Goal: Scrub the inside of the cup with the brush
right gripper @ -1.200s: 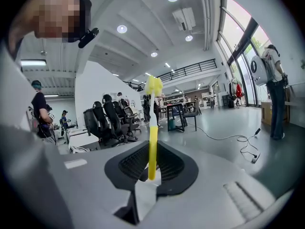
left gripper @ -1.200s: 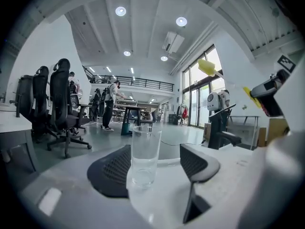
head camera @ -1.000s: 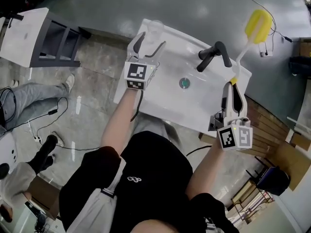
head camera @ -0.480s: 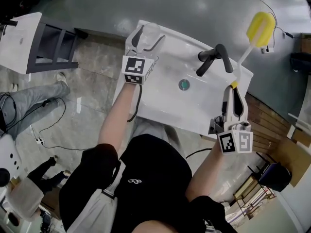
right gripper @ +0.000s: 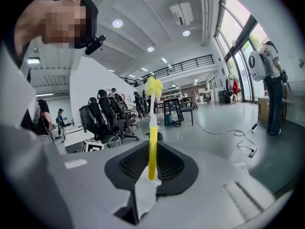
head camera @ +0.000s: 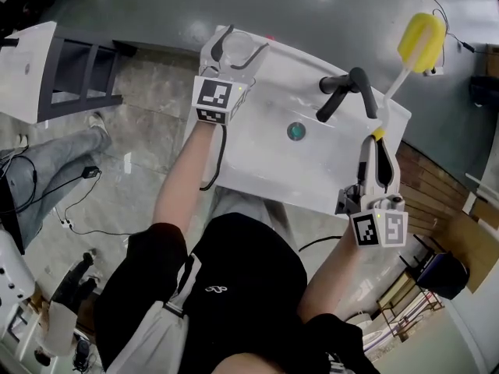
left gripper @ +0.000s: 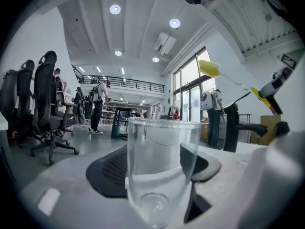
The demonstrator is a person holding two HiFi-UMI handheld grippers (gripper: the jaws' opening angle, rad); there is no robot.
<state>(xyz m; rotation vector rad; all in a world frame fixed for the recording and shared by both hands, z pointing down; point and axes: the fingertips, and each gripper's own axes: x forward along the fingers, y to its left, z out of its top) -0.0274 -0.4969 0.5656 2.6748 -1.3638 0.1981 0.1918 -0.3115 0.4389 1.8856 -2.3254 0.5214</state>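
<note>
A clear, empty cup (head camera: 240, 47) stands upright on the far left corner of the white sink (head camera: 265, 170). My left gripper (head camera: 245, 39) is open, with a finger on each side of the cup. The cup (left gripper: 162, 171) fills the left gripper view between the dark pads (left gripper: 107, 173). My right gripper (head camera: 375, 140) hovers over the sink's right edge, shut on the yellow end of the brush handle (right gripper: 152, 147). The white stem slants up and away to the brush's yellow sponge head (head camera: 421, 41), which is beyond the sink, far from the cup.
A black faucet (head camera: 347, 90) rises at the back of the basin, between the two grippers, and a round drain (head camera: 295, 132) sits below it. A white desk (head camera: 47, 61) stands at the left, and another person's legs (head camera: 39, 170) and cables lie on the floor there. Wooden boards (head camera: 437, 209) lie at the right.
My left gripper has moved forward to the sink's far corner, so its fingers now stand around the cup. The right gripper has kept its hold on the brush and hardly shifted.
</note>
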